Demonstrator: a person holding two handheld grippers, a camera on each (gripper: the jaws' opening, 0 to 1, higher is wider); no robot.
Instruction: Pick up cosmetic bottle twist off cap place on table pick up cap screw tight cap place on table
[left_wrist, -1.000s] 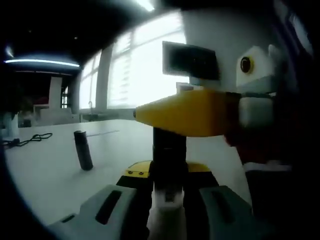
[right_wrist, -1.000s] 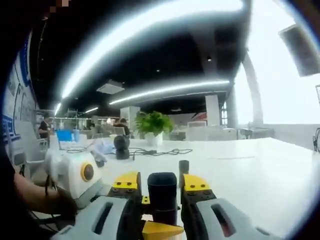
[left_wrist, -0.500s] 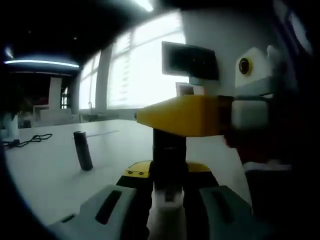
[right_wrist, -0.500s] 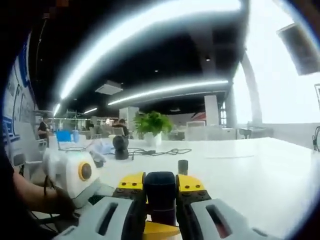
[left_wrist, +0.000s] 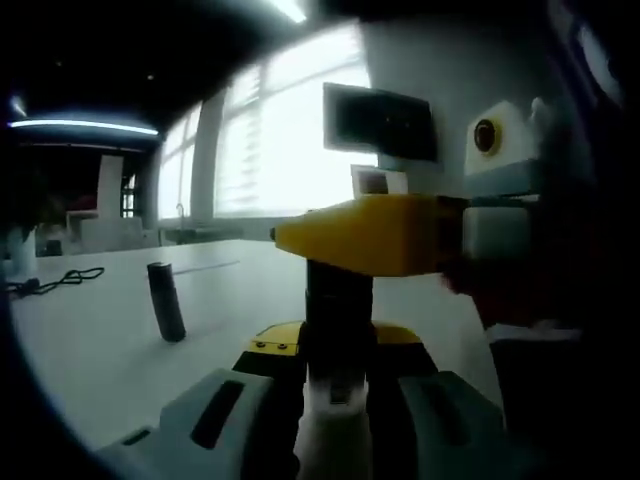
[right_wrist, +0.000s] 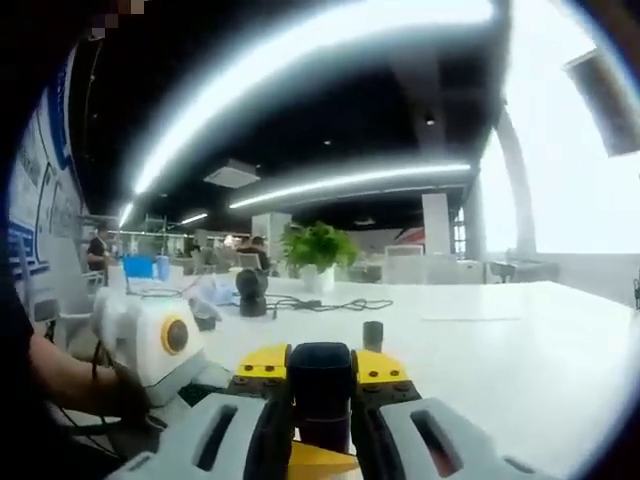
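Observation:
In the left gripper view, my left gripper (left_wrist: 338, 342) is shut on the cosmetic bottle (left_wrist: 338, 300), a dark upright body with a white lower part. A yellow finger (left_wrist: 370, 235) of my right gripper reaches in from the right across the bottle's top. In the right gripper view, my right gripper (right_wrist: 320, 362) is shut on the bottle's dark cap (right_wrist: 320, 395), yellow pads pressed to both sides. The left gripper's white body (right_wrist: 150, 335) sits at the left, held by a hand.
A second dark cylinder (left_wrist: 166, 300) stands upright on the white table (left_wrist: 100, 350), also in the right gripper view (right_wrist: 373, 335). A black cable (left_wrist: 55, 280), a round black device (right_wrist: 252, 292) and a potted plant (right_wrist: 318, 248) lie further off. A monitor (left_wrist: 380, 120) hangs behind.
My right gripper's jaws have closed from a small gap onto the cap. The left gripper and the bottle have barely moved.

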